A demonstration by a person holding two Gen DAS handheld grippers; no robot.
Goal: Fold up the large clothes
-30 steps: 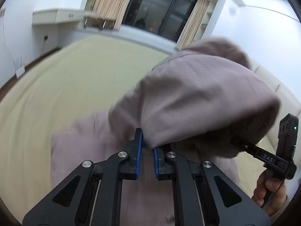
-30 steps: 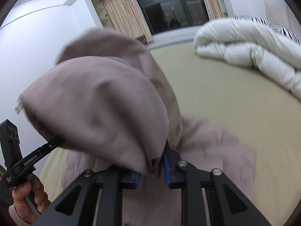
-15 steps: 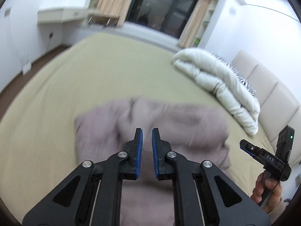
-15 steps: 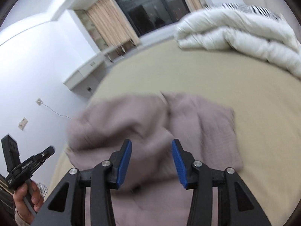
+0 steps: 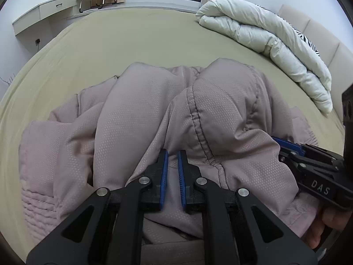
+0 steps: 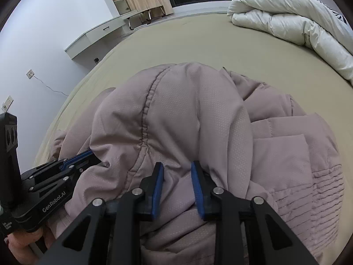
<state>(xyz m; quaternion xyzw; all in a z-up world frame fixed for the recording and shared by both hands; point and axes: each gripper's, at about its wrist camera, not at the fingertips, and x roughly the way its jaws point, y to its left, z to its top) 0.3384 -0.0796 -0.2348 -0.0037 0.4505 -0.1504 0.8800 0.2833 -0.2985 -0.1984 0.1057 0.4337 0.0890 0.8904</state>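
One puffy mauve quilted jacket (image 5: 154,119) lay bunched on the bed with the olive-beige sheet (image 5: 136,37), its padded folds heaped into two rounded humps, one stitched seam running down the nearer hump and a ribbed, gathered hem showing at the garment's edge. Two black claws with blue pads were down over it. The left claw (image 5: 172,154) was clenched almost fully, its two pads parallel with only a thin slit between them; the fabric lay under and beyond the tips, and I could see nothing pinched in that slit. The right claw (image 6: 176,165) had just been closing, its two pads a wider gap apart, and a fold of the jacket bulged up between them; whether the pads pressed on the cloth I could not tell. Each claw showed in the other's view, off to the side, tips against the jacket, with a hand (image 5: 324,227) wrapped round its grip. One rolled white duvet (image 5: 264,37) lay well apart towards the padded headboard (image 5: 320,33). Beyond the bed stood one pale wall-mounted counter (image 5: 44,11), beige curtains and one dark window
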